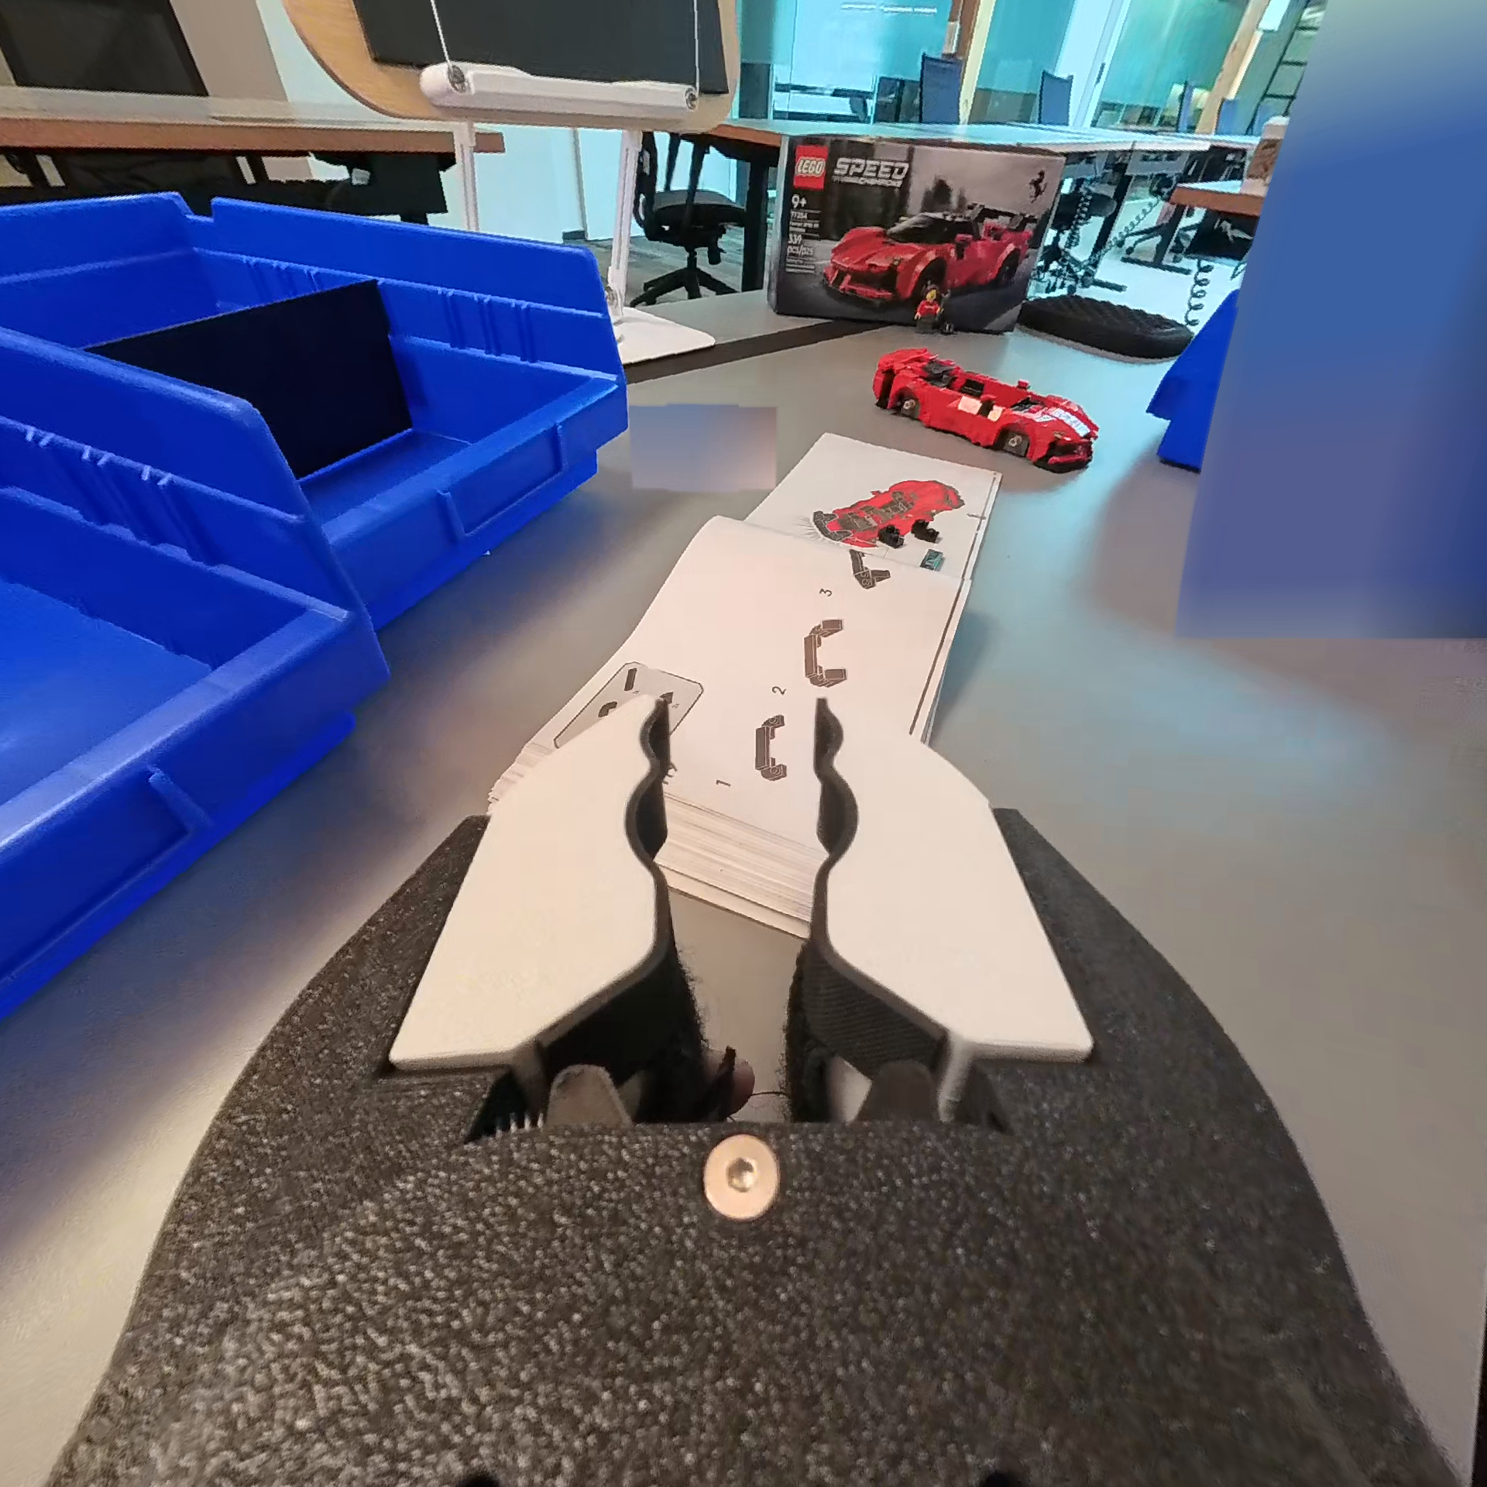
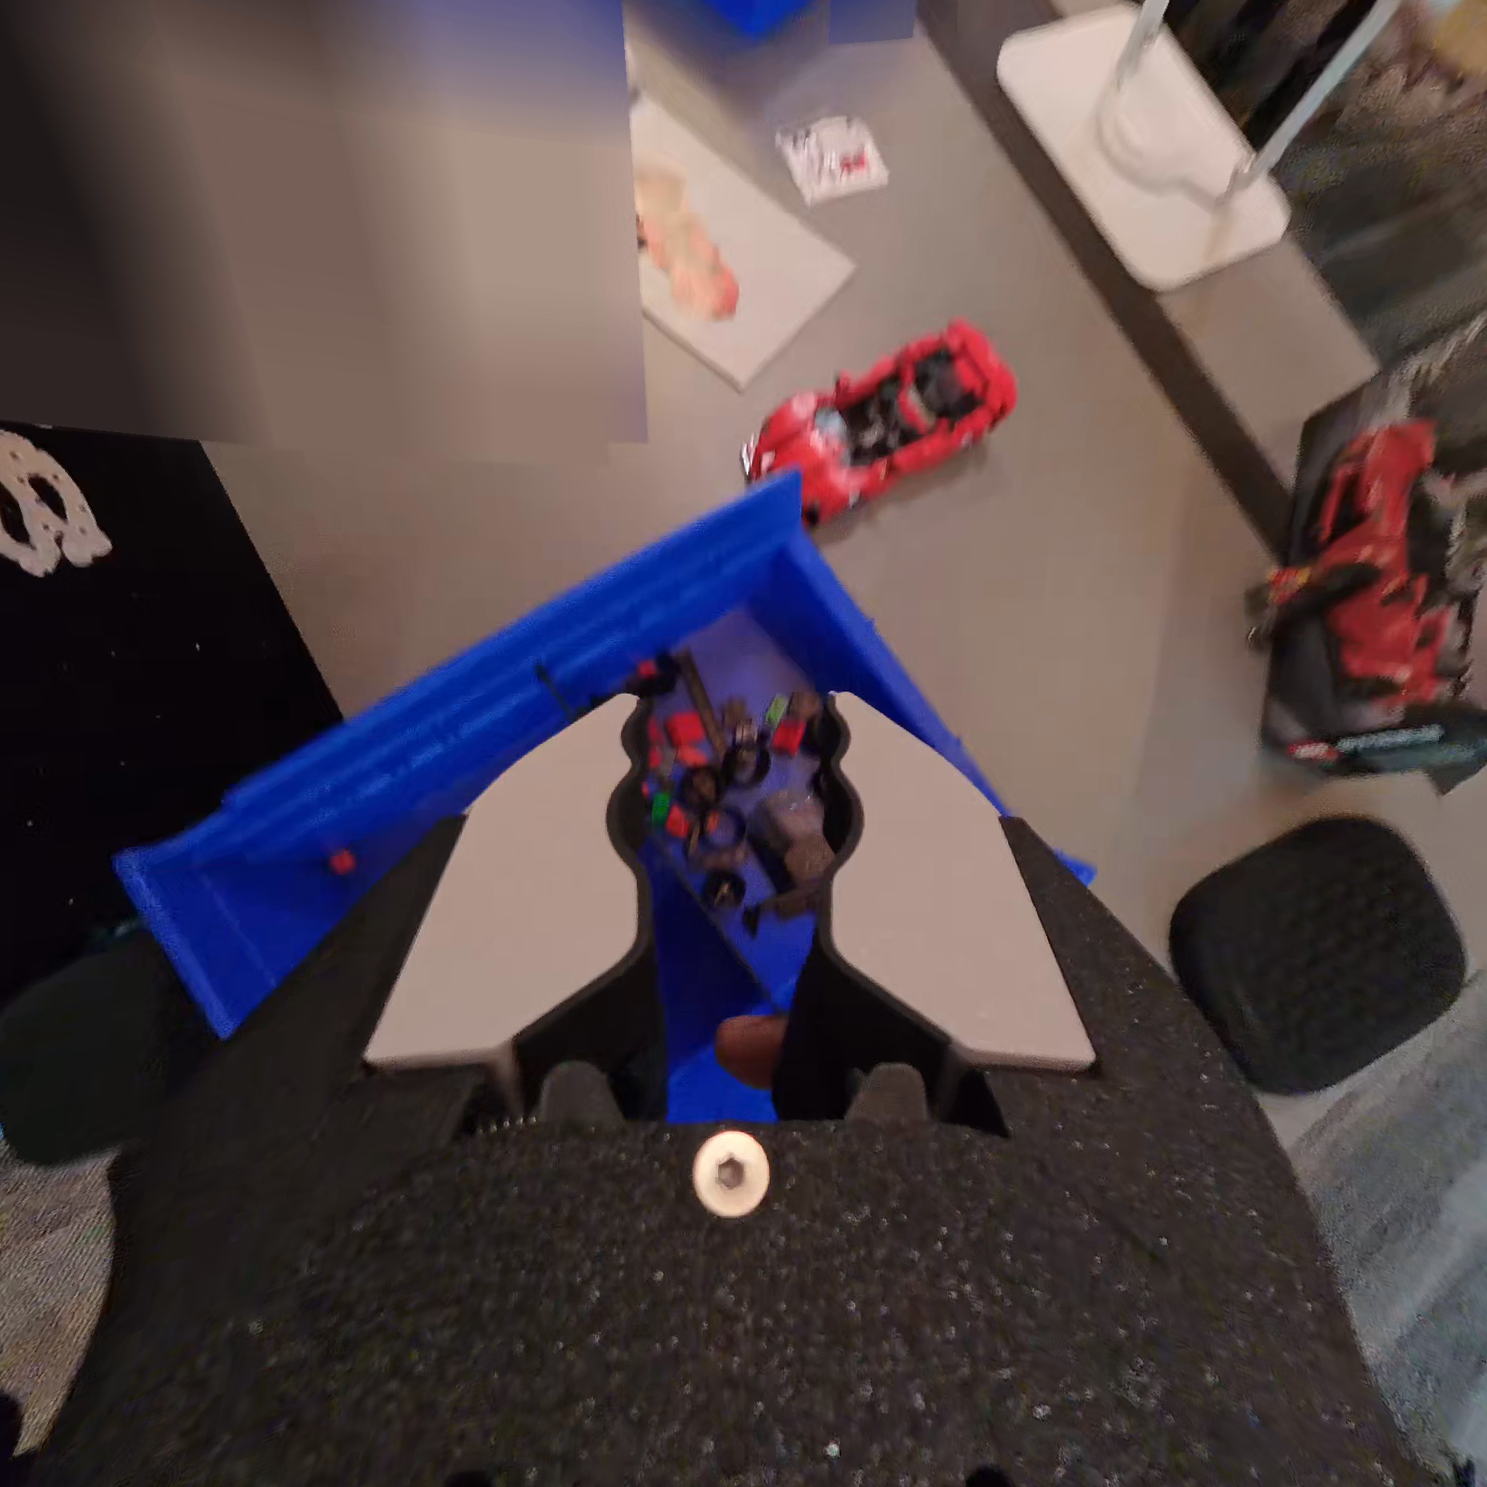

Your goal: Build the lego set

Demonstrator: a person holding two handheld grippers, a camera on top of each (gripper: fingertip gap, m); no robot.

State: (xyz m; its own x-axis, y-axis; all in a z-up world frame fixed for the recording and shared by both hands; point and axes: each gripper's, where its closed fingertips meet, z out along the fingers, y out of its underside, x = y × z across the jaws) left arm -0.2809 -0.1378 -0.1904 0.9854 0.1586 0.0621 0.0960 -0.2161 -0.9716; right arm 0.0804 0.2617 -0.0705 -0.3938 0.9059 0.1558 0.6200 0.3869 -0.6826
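The left gripper point(image 1: 740, 708) rests low over the table with its jaws parted and nothing between them, its tips above the near edge of the open instruction booklet point(image 1: 813, 644), which shows small black sub-assembly steps. The right gripper point(image 2: 732, 708), likewise spread and empty, hangs above a blue bin point(image 2: 499, 724) whose floor holds a scatter of loose pieces point(image 2: 724, 797): red, black, grey, a few green, and what look like wheels, though that view is blurred. Beyond the booklet sits the red car point(image 1: 986, 406), low and long, its body largely built. It seems close to finished, but the cockpit area looks open and dark from above, so roof or trim parts probably remain. Behind it stands the set's box point(image 1: 909, 233), and two empty-looking blue bins point(image 1: 241, 483) lie to the left.
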